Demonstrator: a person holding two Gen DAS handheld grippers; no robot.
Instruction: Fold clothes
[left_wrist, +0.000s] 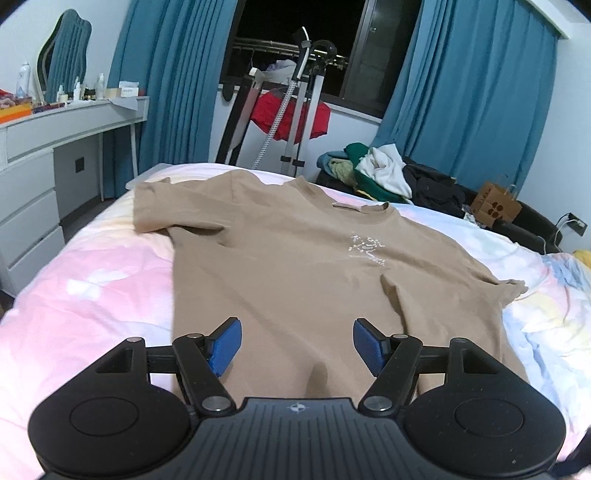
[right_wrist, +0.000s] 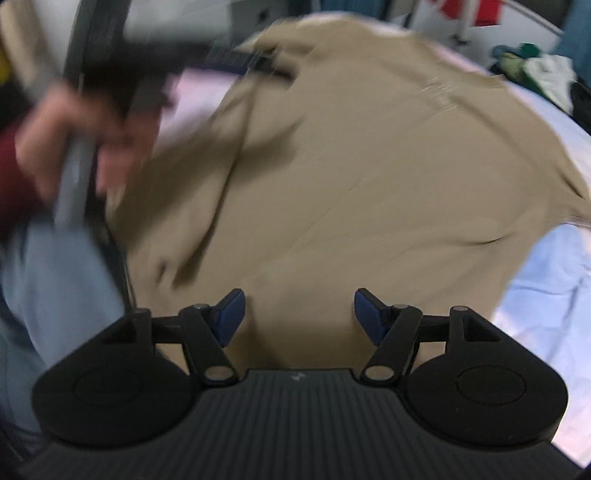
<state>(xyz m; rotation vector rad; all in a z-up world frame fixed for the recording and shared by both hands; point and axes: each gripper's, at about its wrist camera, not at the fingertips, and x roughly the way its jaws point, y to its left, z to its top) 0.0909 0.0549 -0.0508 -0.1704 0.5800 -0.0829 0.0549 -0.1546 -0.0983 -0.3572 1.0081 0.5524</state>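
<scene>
While both the left gripper (left_wrist: 297, 345) and right gripper (right_wrist: 299, 314) gape empty over the spread tan T-shirt (left_wrist: 295, 266), a shallow pinch could drag only its top layer.

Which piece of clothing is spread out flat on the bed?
The tan T-shirt under both open grippers; the red garment hangs on a rack, the others lie heaped beyond.

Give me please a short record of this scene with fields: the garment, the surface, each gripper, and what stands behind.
garment: tan T-shirt, spread flat, front up, collar away from the camera, pale chest print
surface: bed with pastel pink and blue sheet
left gripper: open, empty, over the shirt's hem
right gripper: open, empty, over the shirt; view blurred
person's hand: blurred, holding the other gripper's handle
behind: clothes pile, teal curtains, white dresser
</scene>
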